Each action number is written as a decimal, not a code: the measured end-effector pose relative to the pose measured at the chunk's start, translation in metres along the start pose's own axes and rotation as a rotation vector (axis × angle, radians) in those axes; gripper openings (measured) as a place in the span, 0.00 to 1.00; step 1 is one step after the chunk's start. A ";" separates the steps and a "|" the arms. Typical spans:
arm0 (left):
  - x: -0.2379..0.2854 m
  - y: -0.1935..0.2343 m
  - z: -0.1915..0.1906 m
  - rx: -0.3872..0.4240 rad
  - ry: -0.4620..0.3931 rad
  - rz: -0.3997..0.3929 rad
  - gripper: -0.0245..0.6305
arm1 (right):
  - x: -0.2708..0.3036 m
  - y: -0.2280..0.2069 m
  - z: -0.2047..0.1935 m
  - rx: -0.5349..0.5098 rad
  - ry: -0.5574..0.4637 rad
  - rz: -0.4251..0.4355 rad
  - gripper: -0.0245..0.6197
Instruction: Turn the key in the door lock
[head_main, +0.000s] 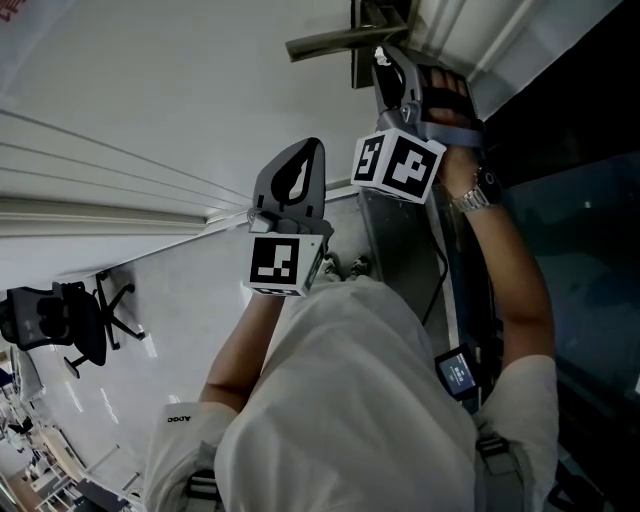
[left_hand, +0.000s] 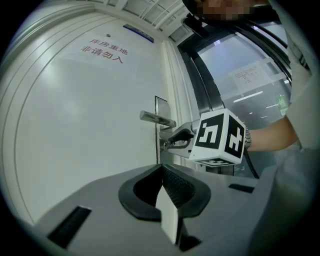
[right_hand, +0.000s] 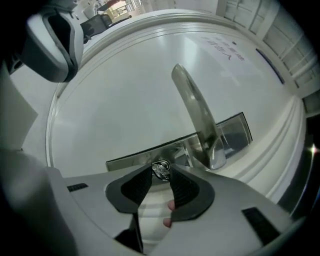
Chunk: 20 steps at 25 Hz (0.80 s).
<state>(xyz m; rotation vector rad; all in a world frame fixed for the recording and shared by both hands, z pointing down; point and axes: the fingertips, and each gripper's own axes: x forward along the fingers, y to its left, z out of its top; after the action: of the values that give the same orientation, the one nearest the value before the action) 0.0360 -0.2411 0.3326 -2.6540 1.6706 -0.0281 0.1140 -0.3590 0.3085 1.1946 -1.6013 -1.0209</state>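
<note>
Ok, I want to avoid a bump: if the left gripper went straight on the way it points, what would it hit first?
Most likely the lock plate, just below the handle. The right gripper sits close to the right of that line, and depth is unclear.

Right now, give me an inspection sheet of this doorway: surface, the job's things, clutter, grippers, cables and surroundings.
surface: white door with a red-lettered sign.
job's things: key in the metal lock plate, beside the lever handle.
clutter: nothing seen.
grippers: right gripper closed on the key; left gripper shut with nothing in it, held off the door.
cables: dark cable hanging under the right wrist.
surroundings: office chair at the head view's left; glass panel to the right of the door.
</note>
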 end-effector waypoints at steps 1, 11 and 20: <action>0.000 0.001 0.001 -0.002 -0.001 0.001 0.05 | 0.000 0.000 0.000 -0.012 0.003 -0.010 0.21; -0.013 0.003 -0.008 -0.033 0.009 0.017 0.05 | 0.000 -0.004 -0.001 0.241 0.044 -0.011 0.20; -0.029 0.012 -0.008 -0.040 0.015 0.047 0.05 | -0.003 -0.013 -0.001 0.671 0.027 0.073 0.20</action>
<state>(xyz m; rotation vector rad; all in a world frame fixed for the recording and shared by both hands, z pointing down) 0.0122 -0.2200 0.3397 -2.6490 1.7558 -0.0148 0.1191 -0.3592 0.2958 1.5532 -2.0244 -0.4118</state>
